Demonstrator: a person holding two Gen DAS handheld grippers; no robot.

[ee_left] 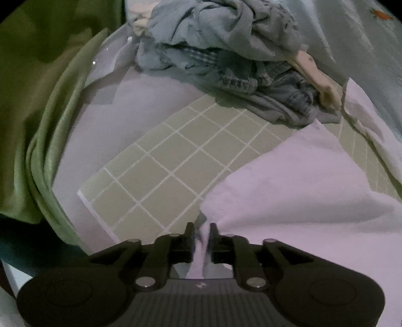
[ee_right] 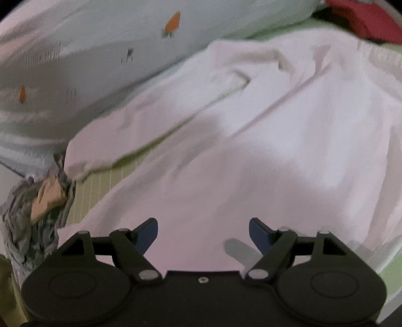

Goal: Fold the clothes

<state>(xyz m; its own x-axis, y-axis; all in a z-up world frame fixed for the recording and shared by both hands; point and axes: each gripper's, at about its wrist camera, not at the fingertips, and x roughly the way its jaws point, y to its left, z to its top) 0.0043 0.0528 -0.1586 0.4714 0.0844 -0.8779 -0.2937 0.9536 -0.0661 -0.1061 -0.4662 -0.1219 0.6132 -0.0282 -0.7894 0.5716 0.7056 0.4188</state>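
Observation:
A pale pink-white garment [ee_left: 296, 181] lies spread on a green checked sheet [ee_left: 176, 161]. My left gripper [ee_left: 202, 232] is shut on a bunched edge of this garment, the cloth pinched between its black fingers. In the right wrist view the same garment [ee_right: 251, 125] fills the middle, with a sleeve [ee_right: 150, 120] stretched to the left. My right gripper [ee_right: 203, 234] is open just above the cloth, its blue pads wide apart and holding nothing.
A heap of grey-blue and denim clothes [ee_left: 226, 57] lies beyond the sheet, also at the left in the right wrist view [ee_right: 37, 208]. A green satin cloth [ee_left: 42, 125] lies on the left. A carrot-print pillow [ee_right: 100, 50] and a red item [ee_right: 364, 17] lie behind.

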